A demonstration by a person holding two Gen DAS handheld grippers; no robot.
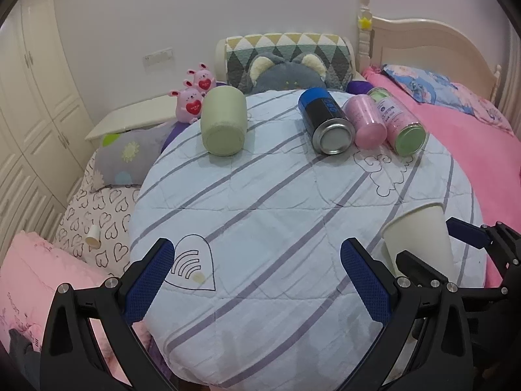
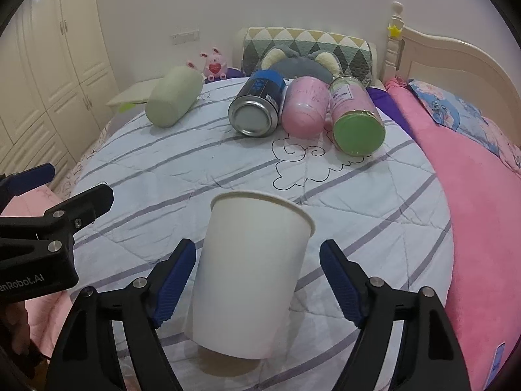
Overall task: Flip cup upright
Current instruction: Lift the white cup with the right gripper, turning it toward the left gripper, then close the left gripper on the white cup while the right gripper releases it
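A white paper cup (image 2: 250, 277) stands on the striped round quilted surface (image 2: 162, 176), rim up and leaning a little. My right gripper (image 2: 257, 280) is open, one blue-padded finger on each side of the cup with gaps to its wall. In the left wrist view the cup (image 1: 420, 241) is at the right, with the right gripper (image 1: 433, 244) around it. My left gripper (image 1: 257, 277) is open and empty over the near part of the quilt (image 1: 260, 195), left of the cup.
At the far side lie a pale green cylinder (image 1: 223, 120), a blue-black can (image 1: 327, 122), a pink cylinder (image 1: 366, 120) and a green-lidded jar (image 1: 399, 122). Pink bedding (image 1: 472, 137) is on the right, pillows (image 1: 101, 202) and wardrobe doors on the left.
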